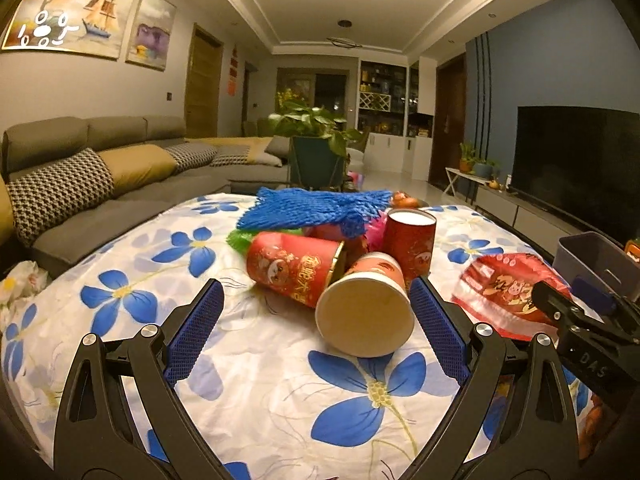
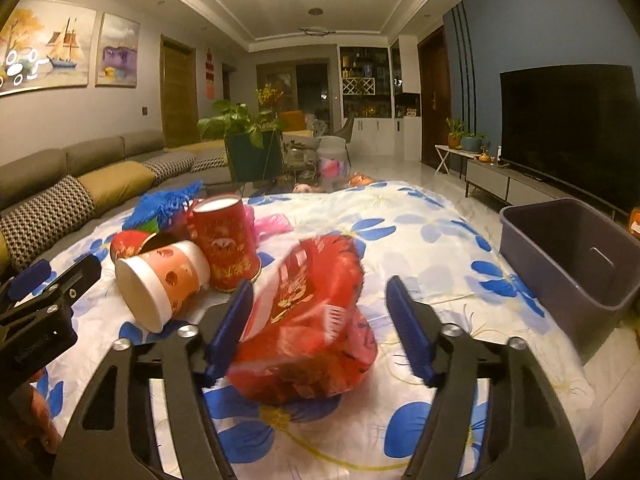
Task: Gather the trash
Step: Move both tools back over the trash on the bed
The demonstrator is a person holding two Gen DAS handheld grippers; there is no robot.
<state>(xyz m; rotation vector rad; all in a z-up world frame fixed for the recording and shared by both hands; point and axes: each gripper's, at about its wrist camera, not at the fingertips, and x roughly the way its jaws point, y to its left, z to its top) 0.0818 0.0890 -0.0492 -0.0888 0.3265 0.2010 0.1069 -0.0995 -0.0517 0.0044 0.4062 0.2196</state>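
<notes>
Now | left gripper (image 1: 316, 318) open, tipped white-and-red paper cup (image 1: 366, 306) at 1 o'clock | right gripper (image 2: 320, 328) open around crinkled red foil bag (image 2: 308, 332)

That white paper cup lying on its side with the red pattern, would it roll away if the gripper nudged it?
Probably. The white paper cup with the red pattern lies on its side, so it may roll in a curve, being tapered. It leans against the red cylindrical can, which might check it. It looks empty, so likely light and crushable.
</notes>
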